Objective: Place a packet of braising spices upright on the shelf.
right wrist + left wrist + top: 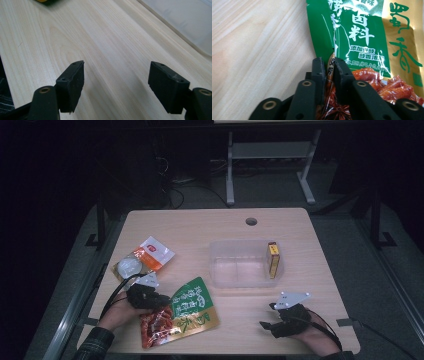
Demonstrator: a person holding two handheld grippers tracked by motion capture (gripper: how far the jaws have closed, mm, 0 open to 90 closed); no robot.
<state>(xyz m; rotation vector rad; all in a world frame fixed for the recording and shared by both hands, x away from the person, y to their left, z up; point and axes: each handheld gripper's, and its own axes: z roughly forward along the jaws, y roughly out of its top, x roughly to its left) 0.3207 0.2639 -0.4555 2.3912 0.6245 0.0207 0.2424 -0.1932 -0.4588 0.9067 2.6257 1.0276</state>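
While the green and gold snack pouch [180, 314] lay flat at the near left of the wooden table [300, 220], the left gripper [150, 300] had its jaws pinched tight on the pouch's left edge; the left gripper view showed that edge [331, 65] folded up between the black pads. To the right of the pouch, the clear plastic tub [220, 265] sat mid-table, holding a yellow and red box [273, 260] stood against its right wall. A white and orange packet [144, 257] lay on the far left. Near the table's near right edge, the right gripper [272, 317] hovered with jaws spread wide, holding nothing, over bare wood [112, 50].
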